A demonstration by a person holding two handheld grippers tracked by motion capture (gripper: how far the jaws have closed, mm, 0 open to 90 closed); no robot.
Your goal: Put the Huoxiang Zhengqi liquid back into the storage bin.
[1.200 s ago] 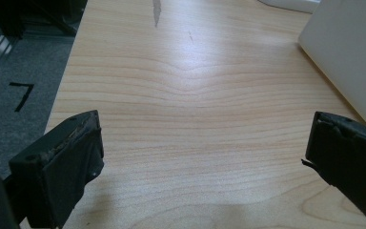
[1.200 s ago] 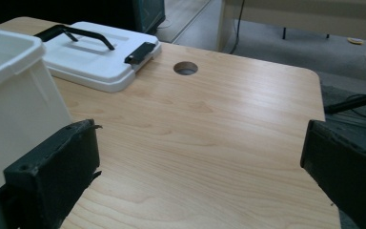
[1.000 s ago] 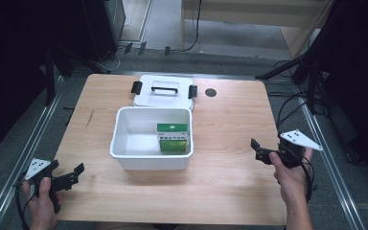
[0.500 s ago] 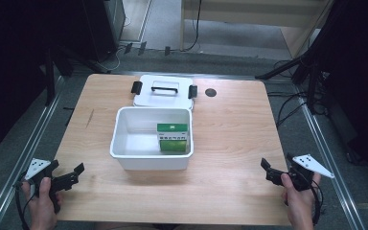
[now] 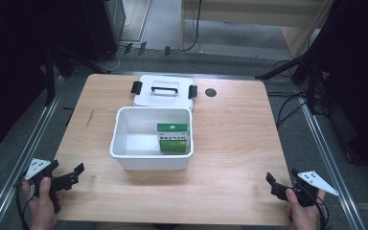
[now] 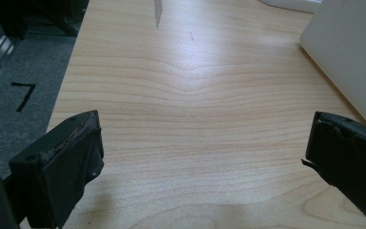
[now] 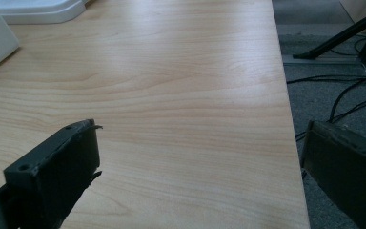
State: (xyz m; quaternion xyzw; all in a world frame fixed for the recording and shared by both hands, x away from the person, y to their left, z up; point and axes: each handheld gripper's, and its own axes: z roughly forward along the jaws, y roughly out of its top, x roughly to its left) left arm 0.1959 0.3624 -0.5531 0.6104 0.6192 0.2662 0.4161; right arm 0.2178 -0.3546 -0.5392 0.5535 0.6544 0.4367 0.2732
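A white rectangular plastic bin (image 5: 151,158) stands at the middle of the light wooden tabletop (image 5: 235,139). Inside it, against its right wall, a green and white carton (image 5: 173,137) stands upright. Directly behind the bin, touching or just short of its far rim, lies a flat white lid with black handle and clips (image 5: 164,91). To the right of that lid, near the far edge, sits a small round dark disc (image 5: 211,92). The left hand-held gripper (image 5: 72,175) is over the near left corner, well apart from the bin; the right hand-held gripper (image 5: 274,186) is at the near right corner, likewise well apart.
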